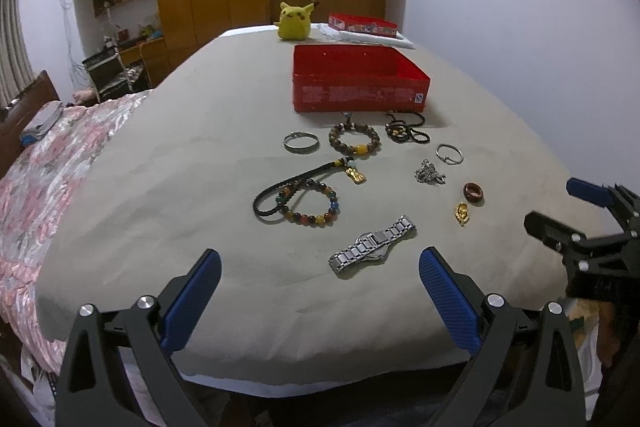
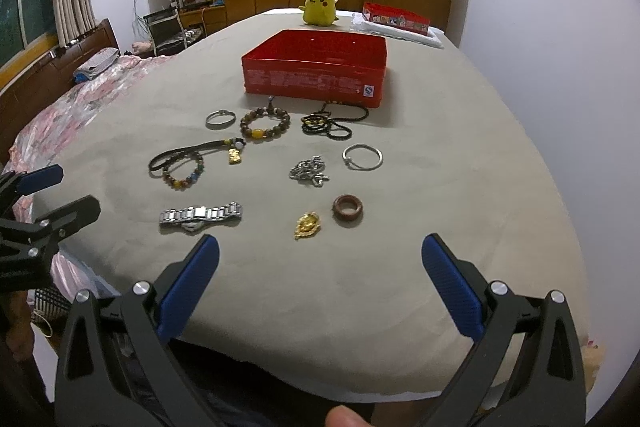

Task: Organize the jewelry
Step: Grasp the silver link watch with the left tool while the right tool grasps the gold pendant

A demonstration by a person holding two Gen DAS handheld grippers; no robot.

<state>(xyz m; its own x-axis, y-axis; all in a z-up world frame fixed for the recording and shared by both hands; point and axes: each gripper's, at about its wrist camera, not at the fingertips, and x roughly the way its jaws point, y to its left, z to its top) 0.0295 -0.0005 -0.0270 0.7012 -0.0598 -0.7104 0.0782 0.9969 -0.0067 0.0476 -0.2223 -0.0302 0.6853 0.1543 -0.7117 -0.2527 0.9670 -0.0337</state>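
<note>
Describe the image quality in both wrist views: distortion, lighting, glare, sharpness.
Left wrist view: strong fisheye bend, dark rounded corners; soft even indoor light; faint shadow under the red box; the watch shows mild metal glare. Right wrist view: same curving of the table; window at far left bright; jewelry fairly sharp, a blurred fingertip at the bottom edge. Left gripper and right gripper look sharp.

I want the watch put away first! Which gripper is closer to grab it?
Probably the left gripper: the watch lies right ahead between its open fingers. For the right gripper, it sits off to the left.
</note>
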